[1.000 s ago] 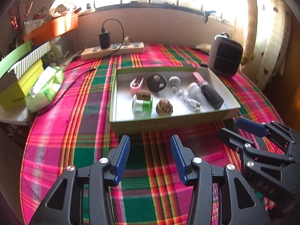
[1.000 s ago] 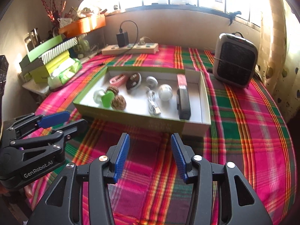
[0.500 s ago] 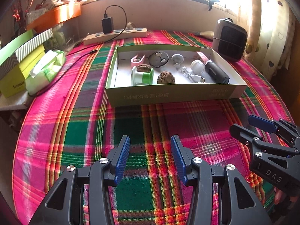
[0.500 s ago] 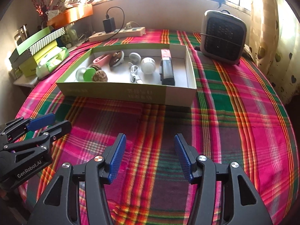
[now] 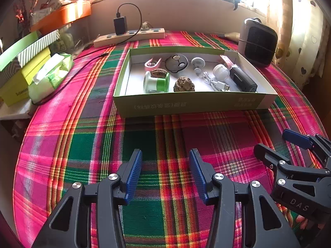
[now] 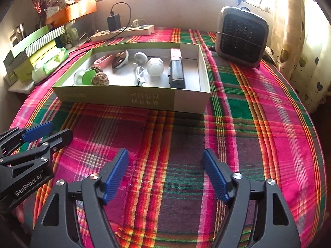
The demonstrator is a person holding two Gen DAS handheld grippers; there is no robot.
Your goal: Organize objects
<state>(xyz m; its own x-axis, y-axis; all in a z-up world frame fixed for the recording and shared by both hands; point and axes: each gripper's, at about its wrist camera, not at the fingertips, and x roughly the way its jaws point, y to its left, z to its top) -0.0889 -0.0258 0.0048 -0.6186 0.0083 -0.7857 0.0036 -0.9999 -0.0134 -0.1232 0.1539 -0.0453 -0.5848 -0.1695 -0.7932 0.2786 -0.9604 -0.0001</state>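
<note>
A shallow green-and-white box (image 5: pixel 192 104) (image 6: pixel 132 99) sits on the plaid tablecloth. It holds a green spool (image 5: pixel 157 82), two walnuts (image 5: pixel 184 84), a pink clip (image 5: pixel 152 63), a black round disc (image 5: pixel 176 63), a white cable (image 5: pixel 215 82), a white ball (image 5: pixel 221 73) and a black device (image 5: pixel 243 80). My left gripper (image 5: pixel 165 172) is open and empty, well in front of the box. My right gripper (image 6: pixel 165 173) is open wide and empty, also in front of the box; it also shows in the left wrist view (image 5: pixel 289 144).
A small heater (image 6: pixel 242 39) stands at the back right. A power strip (image 5: pixel 130 37) with a charger lies along the back wall. Stacked boxes and a tissue pack (image 5: pixel 51 74) sit at the left edge. An orange tray (image 5: pixel 62 17) is on a shelf.
Both grippers have pulled back from the box toward the table's near edge. The right gripper's jaws have opened wider.
</note>
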